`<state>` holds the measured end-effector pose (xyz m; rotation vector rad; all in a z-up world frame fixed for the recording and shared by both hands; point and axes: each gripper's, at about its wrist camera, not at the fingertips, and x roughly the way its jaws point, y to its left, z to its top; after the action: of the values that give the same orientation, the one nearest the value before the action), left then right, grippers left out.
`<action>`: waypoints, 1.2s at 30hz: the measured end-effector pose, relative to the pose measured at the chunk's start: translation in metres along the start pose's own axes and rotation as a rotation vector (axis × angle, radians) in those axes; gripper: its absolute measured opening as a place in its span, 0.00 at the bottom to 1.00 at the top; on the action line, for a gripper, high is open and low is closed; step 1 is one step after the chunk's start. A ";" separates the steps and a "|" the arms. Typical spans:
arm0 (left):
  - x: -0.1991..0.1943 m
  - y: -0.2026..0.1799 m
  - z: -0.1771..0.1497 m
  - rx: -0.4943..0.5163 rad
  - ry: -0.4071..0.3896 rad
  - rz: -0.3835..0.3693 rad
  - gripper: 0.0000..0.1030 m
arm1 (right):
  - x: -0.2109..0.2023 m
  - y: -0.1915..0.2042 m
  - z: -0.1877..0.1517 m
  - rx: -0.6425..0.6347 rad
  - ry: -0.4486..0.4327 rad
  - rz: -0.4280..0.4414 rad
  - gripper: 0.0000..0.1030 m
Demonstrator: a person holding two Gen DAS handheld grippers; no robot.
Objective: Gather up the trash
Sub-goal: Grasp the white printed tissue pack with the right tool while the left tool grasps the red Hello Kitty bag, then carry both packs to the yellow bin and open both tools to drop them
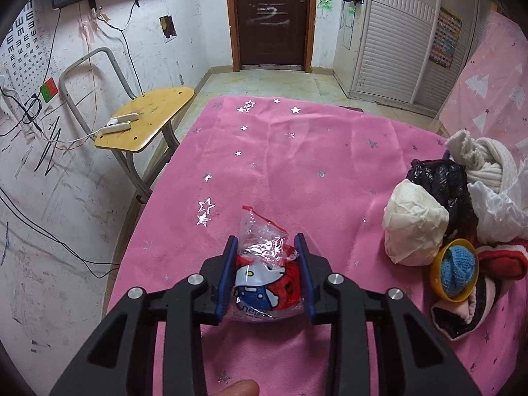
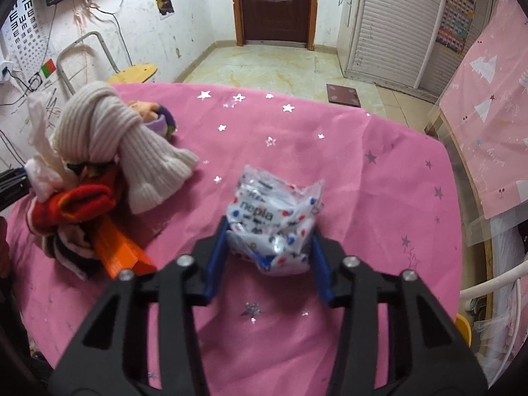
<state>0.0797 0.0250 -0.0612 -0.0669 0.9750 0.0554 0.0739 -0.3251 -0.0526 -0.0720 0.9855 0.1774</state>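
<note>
Pink starred tablecloth (image 1: pixel 297 151), two wrappers: left tongs (image 1: pixel 267 247) pinch the cartoon wrapper (image 1: pixel 264 277), right tongs (image 2: pixel 269 241) pinch the spotted tissue wrapper (image 2: pixel 274 217); I squeeze gently, lift straight, clear of the clothes pile (image 1: pixel 462 217).

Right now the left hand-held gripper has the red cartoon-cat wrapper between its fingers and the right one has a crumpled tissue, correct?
Not quite. The right hand-held gripper has a white dotted plastic wrapper between its fingers, as the right wrist view shows. The left hand-held gripper does have the red cartoon-cat wrapper.
</note>
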 end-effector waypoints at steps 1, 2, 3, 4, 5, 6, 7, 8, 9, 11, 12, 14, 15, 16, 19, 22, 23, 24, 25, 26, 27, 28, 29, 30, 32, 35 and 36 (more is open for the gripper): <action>-0.001 0.001 0.001 -0.005 0.002 -0.002 0.24 | -0.002 0.000 -0.002 -0.001 -0.010 -0.005 0.39; -0.003 0.003 0.001 -0.014 0.005 -0.006 0.24 | -0.005 0.000 -0.002 0.000 -0.020 -0.008 0.38; -0.005 0.006 0.000 -0.018 0.003 -0.005 0.24 | -0.011 -0.001 -0.004 0.004 -0.039 -0.015 0.38; -0.010 0.007 0.001 -0.016 -0.006 0.006 0.24 | -0.015 -0.002 -0.005 0.002 -0.050 -0.025 0.38; -0.016 0.007 0.001 -0.020 -0.016 0.007 0.24 | -0.020 -0.003 -0.006 -0.004 -0.062 -0.042 0.38; -0.024 0.007 0.002 -0.018 -0.031 0.012 0.24 | -0.028 -0.005 -0.009 -0.007 -0.080 -0.060 0.38; -0.031 0.005 0.003 -0.012 -0.048 0.020 0.24 | -0.033 -0.008 -0.011 -0.006 -0.089 -0.073 0.38; -0.038 0.003 0.005 -0.003 -0.061 0.027 0.24 | -0.035 -0.012 -0.012 -0.007 -0.093 -0.086 0.38; -0.045 0.001 0.006 -0.001 -0.073 0.024 0.24 | -0.040 -0.016 -0.016 -0.010 -0.098 -0.112 0.38; -0.060 -0.009 0.009 0.013 -0.101 0.013 0.24 | -0.045 -0.027 -0.021 -0.003 -0.104 -0.132 0.38; -0.068 -0.016 0.010 0.023 -0.112 0.000 0.24 | -0.050 -0.032 -0.026 0.000 -0.107 -0.151 0.38; -0.083 -0.034 0.014 0.057 -0.136 -0.026 0.24 | -0.057 -0.044 -0.035 0.006 -0.114 -0.182 0.38; -0.090 -0.045 0.015 0.075 -0.145 -0.045 0.24 | -0.062 -0.052 -0.041 0.017 -0.118 -0.196 0.38; -0.097 -0.056 0.015 0.091 -0.152 -0.069 0.24 | -0.065 -0.058 -0.046 0.025 -0.120 -0.205 0.38; -0.118 -0.100 0.017 0.166 -0.179 -0.142 0.24 | -0.076 -0.082 -0.062 0.060 -0.127 -0.238 0.38; -0.133 -0.143 0.011 0.234 -0.190 -0.206 0.24 | -0.082 -0.106 -0.080 0.097 -0.123 -0.265 0.38; -0.136 -0.161 0.008 0.267 -0.187 -0.225 0.24 | -0.083 -0.115 -0.086 0.112 -0.117 -0.274 0.38; -0.142 -0.175 0.005 0.280 -0.186 -0.255 0.24 | -0.084 -0.123 -0.092 0.125 -0.112 -0.279 0.38; -0.144 -0.193 0.001 0.311 -0.192 -0.257 0.24 | -0.084 -0.129 -0.097 0.134 -0.108 -0.281 0.38; -0.147 -0.210 -0.004 0.336 -0.188 -0.273 0.24 | -0.084 -0.135 -0.103 0.144 -0.102 -0.283 0.38; -0.148 -0.226 -0.009 0.360 -0.184 -0.282 0.24 | -0.083 -0.140 -0.107 0.152 -0.095 -0.284 0.38; -0.150 -0.244 -0.015 0.380 -0.174 -0.297 0.24 | -0.081 -0.148 -0.114 0.163 -0.085 -0.286 0.38; -0.154 -0.256 -0.021 0.391 -0.165 -0.318 0.24 | -0.081 -0.150 -0.117 0.167 -0.080 -0.288 0.38; -0.152 -0.272 -0.027 0.411 -0.148 -0.331 0.24 | -0.079 -0.153 -0.119 0.172 -0.071 -0.289 0.39; -0.149 -0.299 -0.040 0.440 -0.111 -0.370 0.24 | -0.074 -0.163 -0.130 0.186 -0.053 -0.291 0.39; -0.126 -0.338 -0.053 0.489 -0.040 -0.402 0.24 | -0.070 -0.174 -0.141 0.205 -0.034 -0.293 0.39; -0.120 -0.348 -0.056 0.500 -0.021 -0.415 0.24 | -0.068 -0.179 -0.146 0.213 -0.025 -0.293 0.39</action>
<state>-0.0069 -0.3280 0.0175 0.1921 0.9138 -0.5665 -0.0505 -0.5300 -0.0801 -0.0182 0.9520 -0.1946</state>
